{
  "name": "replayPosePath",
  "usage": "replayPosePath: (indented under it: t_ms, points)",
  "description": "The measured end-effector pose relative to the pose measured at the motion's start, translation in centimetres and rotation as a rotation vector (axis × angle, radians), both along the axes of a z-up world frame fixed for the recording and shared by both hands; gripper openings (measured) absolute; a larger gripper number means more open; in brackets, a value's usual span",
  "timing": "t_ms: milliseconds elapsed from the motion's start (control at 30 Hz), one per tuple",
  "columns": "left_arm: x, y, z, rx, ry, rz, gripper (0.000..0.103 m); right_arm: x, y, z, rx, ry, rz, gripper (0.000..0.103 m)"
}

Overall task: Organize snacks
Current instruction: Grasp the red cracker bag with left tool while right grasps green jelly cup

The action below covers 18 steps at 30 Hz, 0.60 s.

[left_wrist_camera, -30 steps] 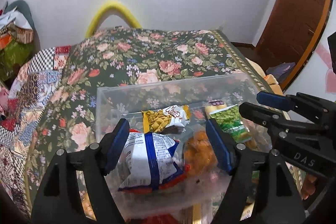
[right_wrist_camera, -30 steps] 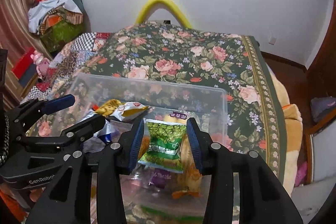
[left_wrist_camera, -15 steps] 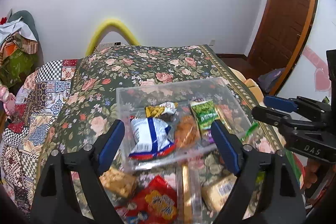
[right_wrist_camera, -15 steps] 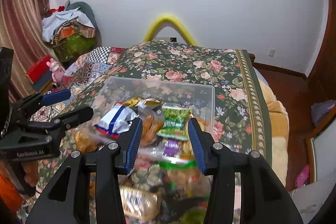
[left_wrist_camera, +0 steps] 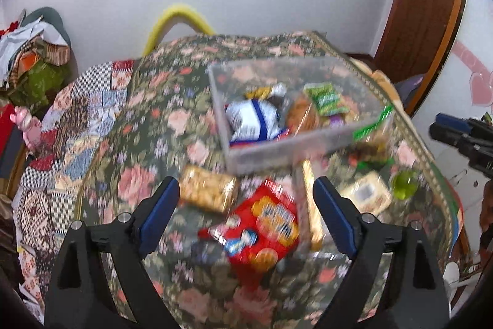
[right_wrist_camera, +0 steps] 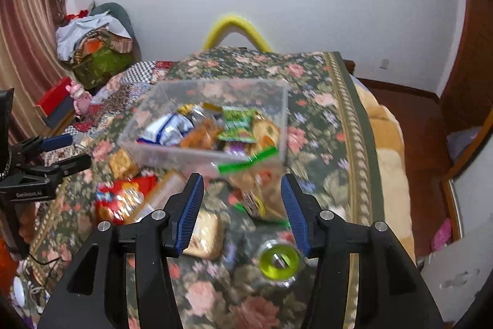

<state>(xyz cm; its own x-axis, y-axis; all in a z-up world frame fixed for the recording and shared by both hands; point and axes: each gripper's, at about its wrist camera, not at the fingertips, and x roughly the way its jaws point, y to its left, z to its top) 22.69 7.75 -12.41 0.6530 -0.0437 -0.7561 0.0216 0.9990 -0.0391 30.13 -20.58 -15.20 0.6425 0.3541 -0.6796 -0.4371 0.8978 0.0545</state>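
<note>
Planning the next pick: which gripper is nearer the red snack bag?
Left. The left gripper hovers right over the red snack bag, jaws opening, empty. The right gripper is off to the bag's right, over other packets.

One clear plastic bin is being shown on the floral bedspread, with about five snack packets counted inside it (blur is preventing a surer count). Roughly six more packets are lying loose outside it. One green-capped bottle is being seen, plus two grippers.
</note>
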Motion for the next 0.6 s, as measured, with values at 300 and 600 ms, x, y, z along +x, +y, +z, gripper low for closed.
replayPosePath:
  t_ms: [300, 600]
  points:
    - [-1.1, 1.4, -4.6, -0.022, 0.091, 0.049, 0.089, -0.6, -3.5, -3.8, -0.004, 0.088, -0.073, 0.052]
    - [-0.5, 1.9, -8.9, -0.082, 0.181, 0.067, 0.089, -0.7, -3.5, -6.9, -0.036, 0.149, -0.063, 0.052]
